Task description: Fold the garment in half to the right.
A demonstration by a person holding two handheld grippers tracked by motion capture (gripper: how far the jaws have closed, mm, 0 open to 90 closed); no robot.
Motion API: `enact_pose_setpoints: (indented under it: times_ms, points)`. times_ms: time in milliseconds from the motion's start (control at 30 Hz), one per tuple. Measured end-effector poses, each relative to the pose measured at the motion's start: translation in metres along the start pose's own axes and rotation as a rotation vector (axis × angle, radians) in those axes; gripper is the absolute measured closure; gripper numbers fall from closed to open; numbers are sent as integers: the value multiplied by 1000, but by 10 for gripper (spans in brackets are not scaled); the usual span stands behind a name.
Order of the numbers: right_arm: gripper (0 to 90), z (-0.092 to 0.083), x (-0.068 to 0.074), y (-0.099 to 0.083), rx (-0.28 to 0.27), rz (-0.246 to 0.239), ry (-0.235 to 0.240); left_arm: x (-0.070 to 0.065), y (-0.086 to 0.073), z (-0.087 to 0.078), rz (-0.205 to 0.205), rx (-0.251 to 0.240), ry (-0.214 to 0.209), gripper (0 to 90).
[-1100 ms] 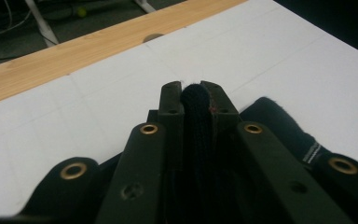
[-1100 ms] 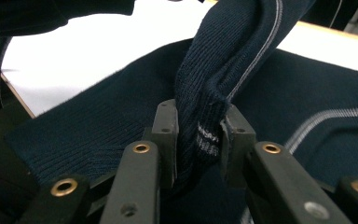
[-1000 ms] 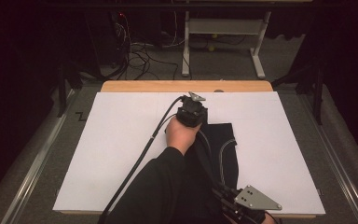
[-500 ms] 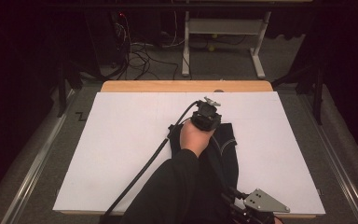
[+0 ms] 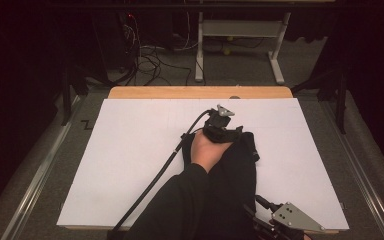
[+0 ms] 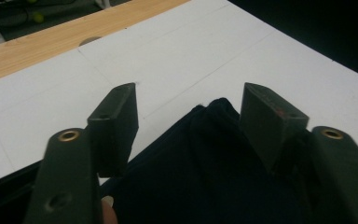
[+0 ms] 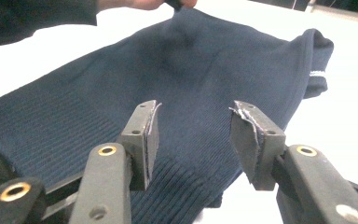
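Note:
A dark navy knitted garment [image 5: 241, 172] lies on the white table sheet [image 5: 140, 150], right of the middle. My left gripper [image 5: 226, 131] rests at its far edge with a hand around it. In the left gripper view my left gripper [image 6: 189, 109] has just been opening; a fold of the garment [image 6: 205, 168] rises between the jaws, and the pads do not press it. My right gripper [image 5: 267, 225] is at the near right edge. In its own view my right gripper [image 7: 193, 130] has also just been opening, over the garment's ribbed hem [image 7: 182, 186].
A wooden strip [image 5: 200, 92] borders the sheet's far side. Beyond it are a desk frame [image 5: 240, 30] and floor cables [image 5: 150, 55]. Metal rails [image 5: 40, 170] run along both table sides. My left sleeve [image 5: 180, 210] crosses the near middle.
The left hand and its gripper have shifted a little to the right along the garment's far edge. The right gripper has slid slightly toward the near right corner.

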State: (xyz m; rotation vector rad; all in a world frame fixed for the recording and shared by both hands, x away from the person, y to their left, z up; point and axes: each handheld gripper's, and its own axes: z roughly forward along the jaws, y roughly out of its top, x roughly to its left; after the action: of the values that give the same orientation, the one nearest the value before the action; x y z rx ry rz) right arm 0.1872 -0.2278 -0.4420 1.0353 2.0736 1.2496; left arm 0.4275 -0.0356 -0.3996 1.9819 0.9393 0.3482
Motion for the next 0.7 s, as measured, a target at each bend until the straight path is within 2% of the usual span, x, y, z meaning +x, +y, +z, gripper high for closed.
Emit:
enact_pose_setpoints:
  times_ms: [267,333,600,700]
  points:
    - [522,5,-2,1,7,1,-6,24,-34,-38,6,-44,19,186]
    - [522,7,-3,1,13,2,-9,31,-44,-48,7,-48,27,180]
    - [518,20,-11,-4,47,20,-17,60,-87,-81,-43,-63,13,122]
    - [516,23,-14,-5,52,23,-25,69,-103,-94,-46,-65,23,114]
